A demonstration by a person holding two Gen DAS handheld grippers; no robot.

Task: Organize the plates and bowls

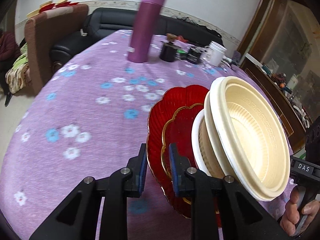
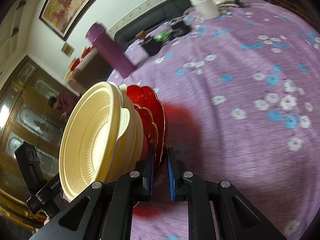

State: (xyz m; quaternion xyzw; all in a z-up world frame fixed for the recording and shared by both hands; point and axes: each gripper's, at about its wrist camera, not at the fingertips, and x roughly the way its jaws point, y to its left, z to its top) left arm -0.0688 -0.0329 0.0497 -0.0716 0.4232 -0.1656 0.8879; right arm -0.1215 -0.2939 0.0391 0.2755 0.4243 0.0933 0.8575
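Nearest to us, the left gripper [image 1: 158, 157] is almost fully closed. It pinches the near rim of the red plates [image 1: 160, 120] between its blue pads [image 1: 173, 168]. On the other side the right gripper [image 2: 161, 160] does the same. It is nearly closed, with the plates' rim between its jaws. We think two grippers are used because the pile is wide and heavy, so a pinch on each side keeps it from tipping.

On the red plates sit the cream bowls [image 1: 250, 132], one inside the other. They rest there with nothing pinching them. We think that is why the plates are the part being held: they work like a tray, and the whole pile can be carried in one go. The small plate lies on the big one, and the bowls sit on top. So the sorting looks mostly done to us.

A red shadow lies on the purple tablecloth [image 1: 80, 110] beside the pile. From that we think the pile is up off the table, but we cannot be sure. At the near right, a person's hand [image 1: 296, 214] grips the handle of the other gripper.

Farther off the cloth is bare, so there is room to set the pile down. At the far side stand a tall purple flask [image 1: 146, 28], a black jar [image 1: 167, 53] and a white tub [image 1: 217, 53]. They are well apart from the pile. Behind them is a black sofa [image 1: 112, 20].
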